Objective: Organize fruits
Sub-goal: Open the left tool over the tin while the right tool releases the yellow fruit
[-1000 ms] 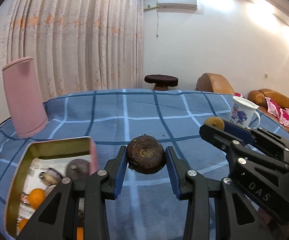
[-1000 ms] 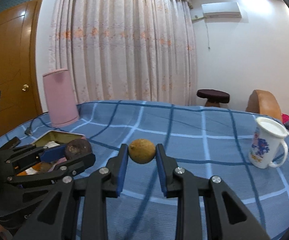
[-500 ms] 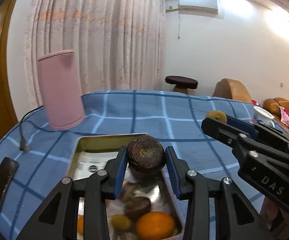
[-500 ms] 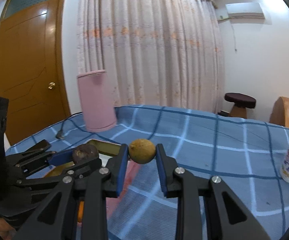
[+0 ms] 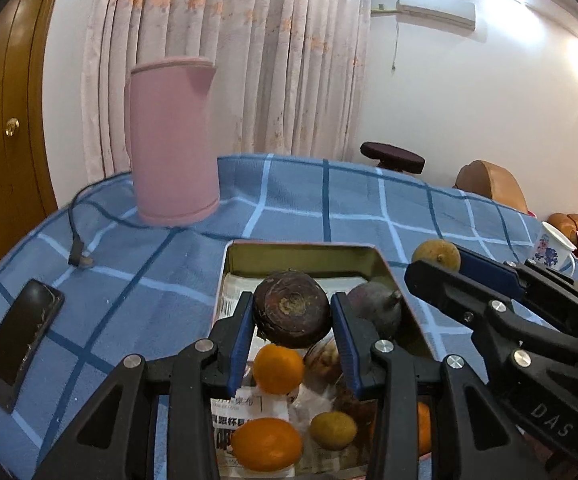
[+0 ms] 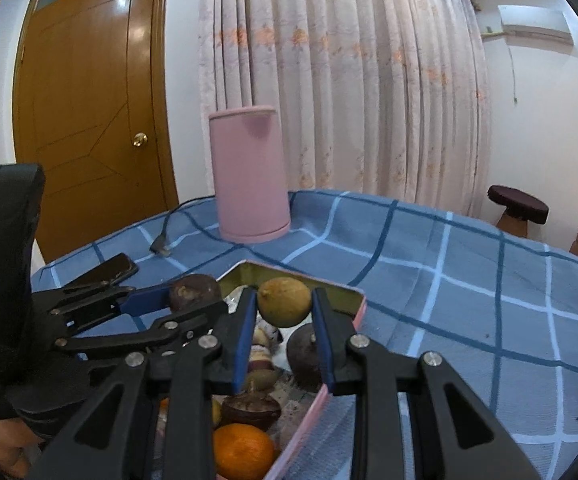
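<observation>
My left gripper (image 5: 292, 316) is shut on a dark brown round fruit (image 5: 291, 314) and holds it above the open metal tin (image 5: 301, 255). My right gripper (image 6: 284, 307) is shut on a yellow-green fruit (image 6: 284, 306), also above the tin (image 6: 341, 294). The tin holds oranges (image 5: 279, 368), dark fruits (image 5: 377, 311) and a small yellow fruit (image 5: 333, 430) on printed paper. The right gripper with its fruit (image 5: 436, 255) shows at the right of the left wrist view. The left gripper with its fruit (image 6: 195, 292) shows at the left of the right wrist view.
A pink kettle (image 5: 171, 140) stands beyond the tin on the blue checked tablecloth (image 5: 369, 208), with its cord and plug (image 5: 79, 256). A black phone (image 5: 21, 340) lies at the left. A white patterned mug (image 5: 553, 246) stands at the far right.
Both grippers have swung left with their fruits, from over the bare cloth to over the tin. The kettle and phone have come into nearer view.
</observation>
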A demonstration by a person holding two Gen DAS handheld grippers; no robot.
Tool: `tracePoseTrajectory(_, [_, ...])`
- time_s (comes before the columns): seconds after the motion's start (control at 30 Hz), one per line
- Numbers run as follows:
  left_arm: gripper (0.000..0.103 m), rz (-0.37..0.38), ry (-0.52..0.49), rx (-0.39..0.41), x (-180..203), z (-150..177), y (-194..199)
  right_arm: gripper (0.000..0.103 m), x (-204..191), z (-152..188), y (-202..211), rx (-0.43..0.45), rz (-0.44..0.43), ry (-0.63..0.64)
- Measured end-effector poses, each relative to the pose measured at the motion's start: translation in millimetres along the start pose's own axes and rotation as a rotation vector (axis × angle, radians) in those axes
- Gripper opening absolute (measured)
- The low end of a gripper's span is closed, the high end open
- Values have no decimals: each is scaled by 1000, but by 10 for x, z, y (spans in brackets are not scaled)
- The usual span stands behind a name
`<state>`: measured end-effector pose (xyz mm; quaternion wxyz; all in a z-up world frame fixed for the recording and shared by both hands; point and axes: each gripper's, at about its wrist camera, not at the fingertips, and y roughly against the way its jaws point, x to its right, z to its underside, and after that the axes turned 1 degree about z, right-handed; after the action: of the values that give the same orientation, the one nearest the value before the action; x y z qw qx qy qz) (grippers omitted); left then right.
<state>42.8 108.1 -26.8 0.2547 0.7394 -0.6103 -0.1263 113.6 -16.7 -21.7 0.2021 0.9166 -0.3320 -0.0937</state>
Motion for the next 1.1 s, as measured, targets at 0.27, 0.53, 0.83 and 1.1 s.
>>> tracePoseTrajectory(0.27, [40, 9, 23, -36, -126, 67, -72, 31, -77, 132, -176, -88, -32, 16])
tracePoseTrajectory(0.53, [41, 24, 5, -84, -92, 115, -176, 32, -55, 225, -235, -145, -47, 19])
tracePoseTrajectory(0.83, [41, 32, 3, -104, -81, 153, -202, 43, 26, 285, -256, -175, -54, -15])
tracePoseTrajectory(1.1, [59, 41, 6, -101, -76, 172, -115, 57, 73, 296, -103, -143, -72, -43])
